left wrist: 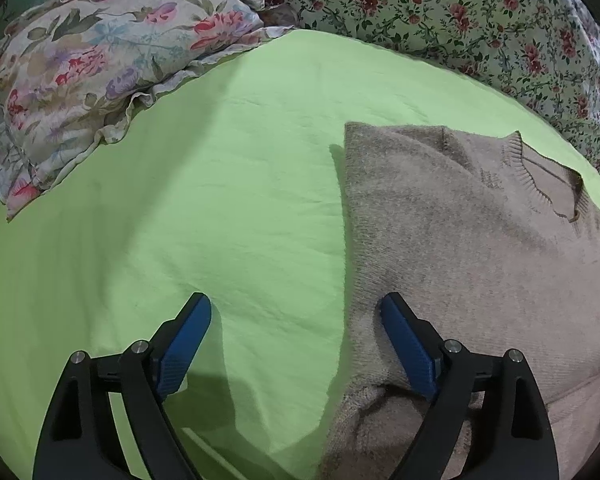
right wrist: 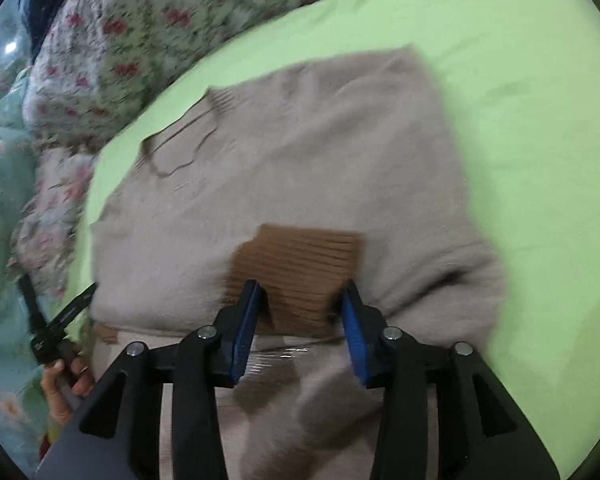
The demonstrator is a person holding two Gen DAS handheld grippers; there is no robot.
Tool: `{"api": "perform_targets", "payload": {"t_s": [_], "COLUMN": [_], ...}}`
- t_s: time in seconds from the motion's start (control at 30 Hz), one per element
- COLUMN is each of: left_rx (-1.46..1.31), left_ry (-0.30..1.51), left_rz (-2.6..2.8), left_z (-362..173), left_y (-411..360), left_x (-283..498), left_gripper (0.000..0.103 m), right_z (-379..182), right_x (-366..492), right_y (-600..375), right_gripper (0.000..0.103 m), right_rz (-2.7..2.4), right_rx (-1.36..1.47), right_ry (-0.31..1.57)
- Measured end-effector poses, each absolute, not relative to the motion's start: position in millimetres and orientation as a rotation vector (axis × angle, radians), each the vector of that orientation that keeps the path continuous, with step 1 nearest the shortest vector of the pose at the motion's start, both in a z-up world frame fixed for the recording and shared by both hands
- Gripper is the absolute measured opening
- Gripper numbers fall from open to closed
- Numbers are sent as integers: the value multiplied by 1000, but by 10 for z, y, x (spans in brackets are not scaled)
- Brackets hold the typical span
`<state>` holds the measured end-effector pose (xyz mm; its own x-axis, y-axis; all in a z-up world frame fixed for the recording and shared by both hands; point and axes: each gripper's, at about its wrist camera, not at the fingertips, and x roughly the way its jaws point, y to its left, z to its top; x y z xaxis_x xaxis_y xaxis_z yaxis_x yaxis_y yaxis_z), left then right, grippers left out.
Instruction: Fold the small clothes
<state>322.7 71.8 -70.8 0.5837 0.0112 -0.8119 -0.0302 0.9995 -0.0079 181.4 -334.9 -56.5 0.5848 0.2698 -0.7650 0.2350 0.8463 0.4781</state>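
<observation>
Here, a beige sweater (left wrist: 460, 240) is laid flat on the green bed sheet (left wrist: 220, 200).

The left tongs (left wrist: 296, 312) are held spread, one blue pad over the sheet, the other over the sweater's edge. The right tongs (right wrist: 300, 300) are spread around the brown ribbed cuff (right wrist: 300, 264), which lies on the sweater's body. Floral pillows (left wrist: 92, 64) are seen beyond.

Beige knit sweater (left wrist: 480, 248) lies partly folded, ribbed brown cuff (right wrist: 300, 264) on top.
</observation>
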Motion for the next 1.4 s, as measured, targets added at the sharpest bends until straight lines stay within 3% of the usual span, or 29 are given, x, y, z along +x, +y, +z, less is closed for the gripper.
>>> {"api": "perform_targets", "payload": {"t_s": [0.17, 0.23, 0.33, 0.53, 0.77, 0.9, 1.13, 1.4], "left_rx": [-4, -13, -36, -127, -173, -214, -236, -316], "left_ry": [942, 950, 970, 970, 989, 1063, 1091, 1081], "left_rz": [48, 46, 14, -156, -328, -377, -504, -704], "left_z": [-735, -724, -636, -405, -402, -577, -832, -962], "left_y": [716, 738, 792, 955, 1147, 1240, 1125, 983], "left_x": [3262, 3266, 3149, 2363, 1167, 675, 57, -70], "left_gripper": [96, 96, 92, 92, 92, 92, 92, 90], "right_z": [-384, -606, -525, -148, -184, -274, -462, -725], "right_x": [1808, 1926, 1769, 1026, 151, -266, -841, -1165], "right_y": [-3381, -3388, -3416, -3531, -3597, -3490, -3436, -3356], "right_gripper": [13, 17, 23, 27, 31, 43, 44, 46], "right_rz": [-44, -74, -76, -31, 12, 51, 124, 291], "right_rx": [539, 533, 574, 614, 625, 613, 634, 693], "right_ry": [915, 1033, 984, 861, 861, 856, 884, 971]}}
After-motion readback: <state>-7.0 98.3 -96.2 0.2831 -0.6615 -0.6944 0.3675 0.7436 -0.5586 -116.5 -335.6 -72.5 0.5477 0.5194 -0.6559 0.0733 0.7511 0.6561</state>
